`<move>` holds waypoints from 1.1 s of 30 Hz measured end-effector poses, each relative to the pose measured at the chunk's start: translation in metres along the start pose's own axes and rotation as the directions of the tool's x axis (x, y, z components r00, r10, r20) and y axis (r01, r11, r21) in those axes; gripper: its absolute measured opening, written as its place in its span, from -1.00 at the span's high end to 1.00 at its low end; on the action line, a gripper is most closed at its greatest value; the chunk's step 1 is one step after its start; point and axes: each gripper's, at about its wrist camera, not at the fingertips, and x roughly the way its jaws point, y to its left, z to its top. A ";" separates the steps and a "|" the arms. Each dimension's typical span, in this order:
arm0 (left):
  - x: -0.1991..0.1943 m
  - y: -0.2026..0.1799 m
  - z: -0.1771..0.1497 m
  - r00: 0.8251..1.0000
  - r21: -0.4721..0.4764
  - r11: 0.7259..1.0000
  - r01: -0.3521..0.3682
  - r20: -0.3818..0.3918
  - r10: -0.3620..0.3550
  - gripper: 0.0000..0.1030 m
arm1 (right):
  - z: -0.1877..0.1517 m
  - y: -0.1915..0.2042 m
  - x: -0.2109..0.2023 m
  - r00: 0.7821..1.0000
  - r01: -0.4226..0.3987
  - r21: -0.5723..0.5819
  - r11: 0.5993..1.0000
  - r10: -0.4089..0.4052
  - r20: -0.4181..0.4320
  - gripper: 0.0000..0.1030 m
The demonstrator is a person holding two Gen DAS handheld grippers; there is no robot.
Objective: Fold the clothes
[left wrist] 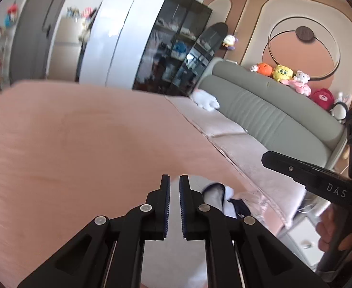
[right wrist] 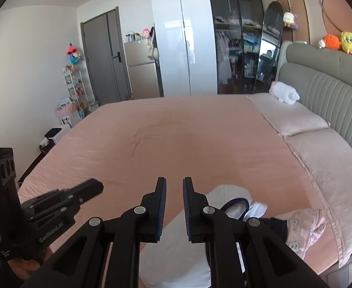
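While both hover above the peach-pink bed sheet [right wrist: 176,132], your left gripper [left wrist: 174,206] and right gripper [right wrist: 174,210] stand narrow, holding nothing. The folded white garment with navy trim [right wrist: 228,192] lies beneath them.

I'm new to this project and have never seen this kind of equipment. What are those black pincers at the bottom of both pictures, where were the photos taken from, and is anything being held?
A person holds one hand-held two-finger tool per hand; no robot arm. Each picture comes from a wide-angle camera on one tool, looking along its fingers.

The left gripper fills the left camera's view, where the right one shows from the side. The right gripper fills the other view. Both are nearly shut and hold nothing.

Below them is a bed with a pink sheet. On its near edge lie a white garment, something dark blue, and a pale pink printed piece.
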 end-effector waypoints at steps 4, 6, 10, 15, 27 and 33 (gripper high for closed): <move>0.022 0.003 -0.012 0.997 -0.042 0.999 -0.014 -0.077 0.010 0.81 | -0.012 -0.014 0.007 0.999 0.025 0.027 0.999 -0.024 -0.036 0.76; 0.028 0.004 -0.015 0.997 -0.067 0.998 -0.009 -0.078 0.004 0.81 | -0.018 -0.026 0.012 0.998 0.041 0.047 0.998 -0.038 -0.058 0.75; 0.041 0.007 -0.024 0.994 -0.112 0.994 -0.017 -0.108 0.004 0.80 | -0.033 -0.050 0.020 0.993 0.070 0.099 0.993 -0.060 -0.102 0.74; 0.054 0.009 -0.035 0.988 -0.146 0.989 -0.022 -0.153 -0.001 0.79 | -0.050 -0.065 0.028 0.987 0.088 0.119 0.989 -0.070 -0.144 0.74; 0.070 -0.002 -0.054 0.981 -0.132 0.991 -0.004 -0.194 -0.022 -0.64 | -0.085 -0.080 0.051 0.971 0.112 0.146 0.983 -0.077 -0.227 0.10; 0.084 -0.021 -0.067 0.968 -0.070 0.997 0.024 -0.246 -0.041 -0.72 | -0.100 -0.091 0.060 0.964 0.109 0.175 0.979 -0.061 -0.260 0.05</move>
